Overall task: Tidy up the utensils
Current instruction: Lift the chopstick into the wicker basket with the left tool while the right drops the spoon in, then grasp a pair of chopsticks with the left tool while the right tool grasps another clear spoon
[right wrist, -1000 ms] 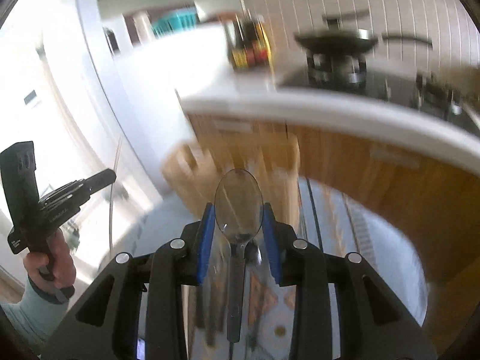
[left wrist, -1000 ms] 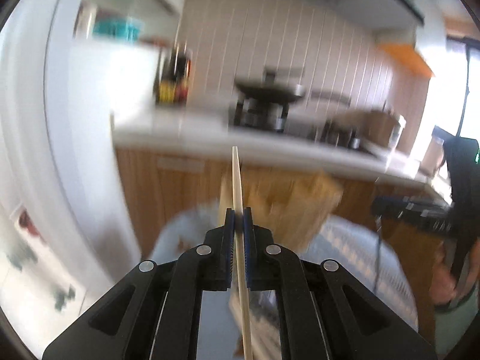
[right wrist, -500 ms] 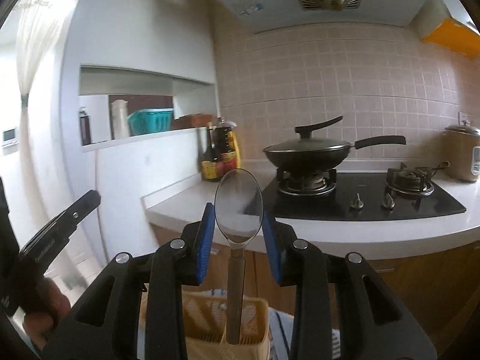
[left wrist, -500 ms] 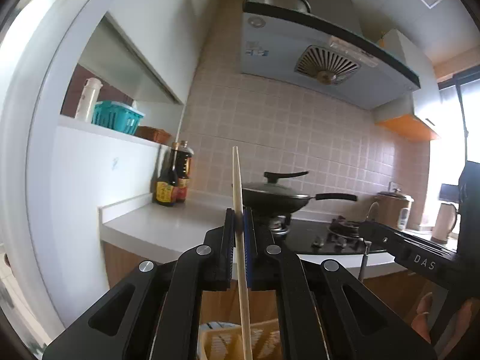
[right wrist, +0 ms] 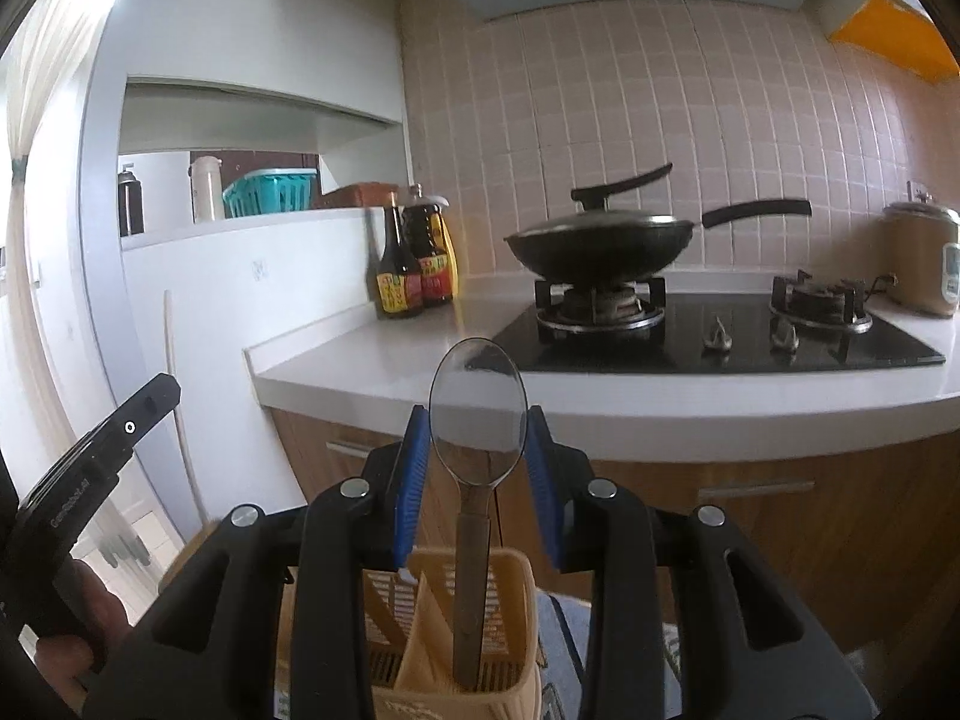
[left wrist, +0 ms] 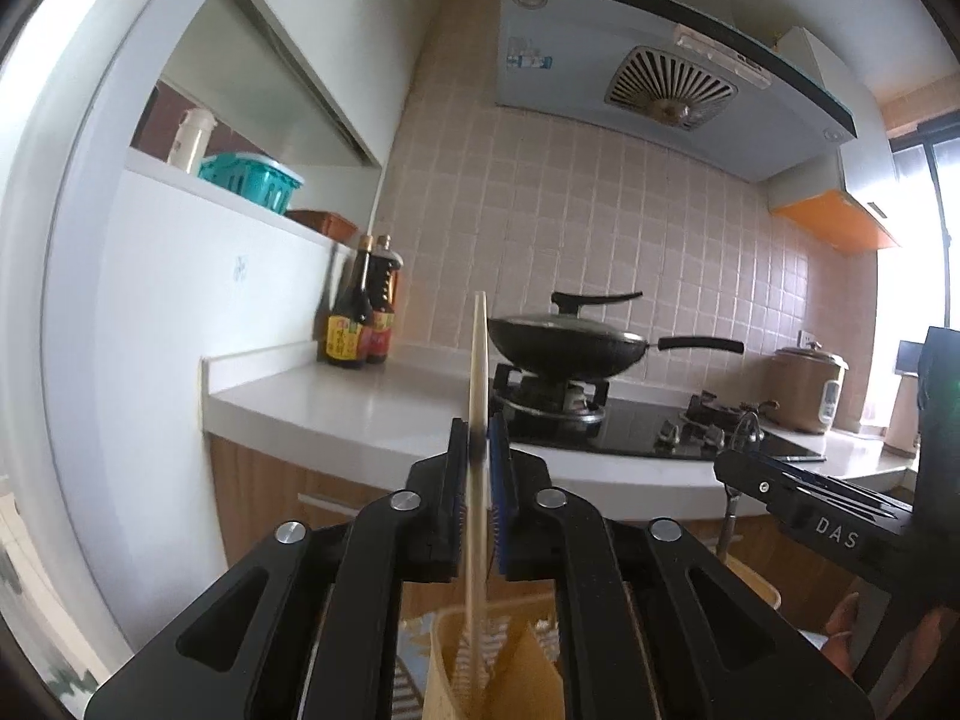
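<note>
My left gripper [left wrist: 479,438] is shut on a pale wooden chopstick [left wrist: 477,372] that stands upright, its lower end down in a tan slotted utensil holder [left wrist: 510,675]. My right gripper [right wrist: 478,444] holds a metal spoon [right wrist: 478,402] bowl-up between its blue pads, the handle reaching down into the same holder [right wrist: 456,636]. The pads touch the bowl's edges. The right gripper also shows in the left wrist view [left wrist: 798,510], and the left gripper with the chopstick shows at the left of the right wrist view [right wrist: 96,456].
Behind is a white counter [right wrist: 384,360] with two sauce bottles [right wrist: 414,264], a black hob [right wrist: 720,342] with a lidded wok [right wrist: 600,246], and a rice cooker [right wrist: 924,258]. A range hood [left wrist: 660,66] hangs above. Wooden cabinet fronts [right wrist: 780,510] lie below the counter.
Both grippers have tilted up from looking down at the holder to facing the kitchen wall. The chopstick and spoon stay gripped, now standing upright in the holder.
</note>
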`<state>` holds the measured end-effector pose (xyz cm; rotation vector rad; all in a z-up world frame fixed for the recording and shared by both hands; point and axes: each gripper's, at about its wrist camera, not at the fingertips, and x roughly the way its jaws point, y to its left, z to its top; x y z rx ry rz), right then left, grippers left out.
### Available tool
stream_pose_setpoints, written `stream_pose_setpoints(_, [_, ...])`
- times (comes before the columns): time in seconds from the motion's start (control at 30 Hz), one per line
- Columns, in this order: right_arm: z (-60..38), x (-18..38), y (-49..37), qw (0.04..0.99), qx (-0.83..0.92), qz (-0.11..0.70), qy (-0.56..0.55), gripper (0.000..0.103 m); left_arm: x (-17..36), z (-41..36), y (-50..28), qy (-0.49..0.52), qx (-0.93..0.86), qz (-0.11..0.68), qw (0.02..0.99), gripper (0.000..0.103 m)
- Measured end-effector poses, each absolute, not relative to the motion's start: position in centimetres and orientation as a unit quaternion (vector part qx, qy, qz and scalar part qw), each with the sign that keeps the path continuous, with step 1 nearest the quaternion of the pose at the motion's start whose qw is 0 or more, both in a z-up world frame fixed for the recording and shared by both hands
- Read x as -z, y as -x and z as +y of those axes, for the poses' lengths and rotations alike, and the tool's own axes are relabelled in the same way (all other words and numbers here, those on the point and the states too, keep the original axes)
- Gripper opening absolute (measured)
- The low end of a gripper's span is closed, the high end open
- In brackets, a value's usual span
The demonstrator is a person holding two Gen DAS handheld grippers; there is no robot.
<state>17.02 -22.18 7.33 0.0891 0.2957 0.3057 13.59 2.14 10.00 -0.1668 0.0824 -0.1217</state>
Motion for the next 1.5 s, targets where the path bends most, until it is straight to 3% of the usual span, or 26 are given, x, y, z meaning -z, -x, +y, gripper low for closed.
stream_pose_setpoints(0.07, [-22.7,-7.1,-16.7,0.975,-0.153,0.155,-0.053,0.031,-9.9,2.4,-13.2,0.086,0.066,0.047,0.993,0.028])
stream_pose_setpoints(0.13, [-23.1,-7.2,-16.1,0.974,-0.153,0.156,-0.057,0.05,-9.8,2.7,-12.6,0.088,0.071,0.055,0.992,0.033])
stream_pose_setpoints(0.17, [-23.3,-7.3,-15.8,0.974,-0.154,0.155,-0.059,0.053,-9.8,3.0,-12.3,0.088,0.073,0.06,0.992,0.035])
stream_pose_setpoints(0.5, [-24.6,-10.0,-10.5,0.967,-0.149,0.202,-0.047,0.054,-11.4,5.6,-7.5,0.121,0.093,0.134,0.979,0.047])
stream_pose_setpoints(0.73, [-23.6,-10.3,-8.6,0.937,-0.159,0.31,-0.003,0.054,-10.3,7.0,-6.5,0.147,0.134,0.275,0.94,0.047])
stream_pose_setpoints(0.9, [-23.1,-7.6,-8.9,0.903,-0.178,0.39,0.01,0.054,-5.9,7.5,-7.6,0.169,0.174,0.401,0.883,0.046])
stream_pose_setpoints(1.07, [-22.9,-3.5,-10.2,0.86,-0.19,0.474,0.004,0.054,-0.3,6.4,-8.4,0.126,0.178,0.488,0.845,0.043])
stream_pose_setpoints(1.17, [-22.7,-1.0,-10.7,0.837,-0.195,0.511,0.0,0.049,2.0,5.9,-8.3,0.103,0.174,0.514,0.834,0.035])
stream_pose_setpoints(1.27, [-22.5,0.6,-11.0,0.824,-0.2,0.531,-0.002,0.037,4.3,5.2,-8.2,0.084,0.171,0.532,0.825,0.031])
stream_pose_setpoints(1.5, [-22.2,2.7,-11.3,0.816,-0.198,0.544,0.002,0.036,4.9,3.6,-7.1,0.045,0.162,0.51,0.843,0.03])
